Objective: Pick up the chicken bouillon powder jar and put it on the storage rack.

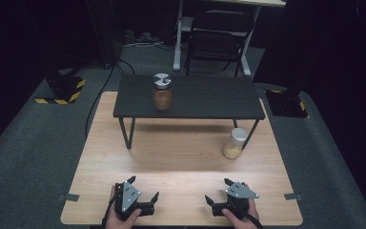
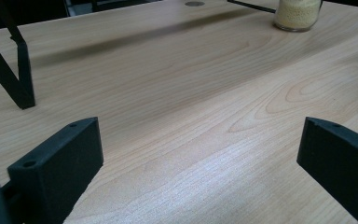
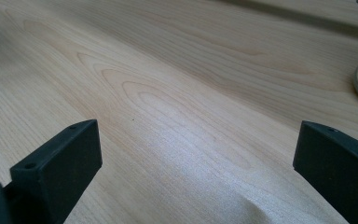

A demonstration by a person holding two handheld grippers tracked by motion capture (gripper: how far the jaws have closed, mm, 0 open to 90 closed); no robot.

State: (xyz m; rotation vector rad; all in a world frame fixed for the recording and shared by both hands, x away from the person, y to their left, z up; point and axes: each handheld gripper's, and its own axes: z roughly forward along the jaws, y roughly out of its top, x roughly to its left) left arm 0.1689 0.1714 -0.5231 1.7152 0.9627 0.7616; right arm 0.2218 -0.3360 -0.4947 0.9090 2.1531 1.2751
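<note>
Upright, the pale jar [image 1: 235, 142] on the table; both grippers spread, empty.

On the desk [image 1: 181, 157] a small raised shelf [image 1: 188, 98] stands across the far half. A lidded jar [image 1: 162, 91] stands on the shelf, left of its middle. A second jar [image 1: 234, 143] stands on the desk itself, just beside the shelf's front right leg. At the near edge, the left gripper [image 1: 144, 187] and right gripper [image 1: 218, 190] sit well apart, side by side, well before both jars.
</note>
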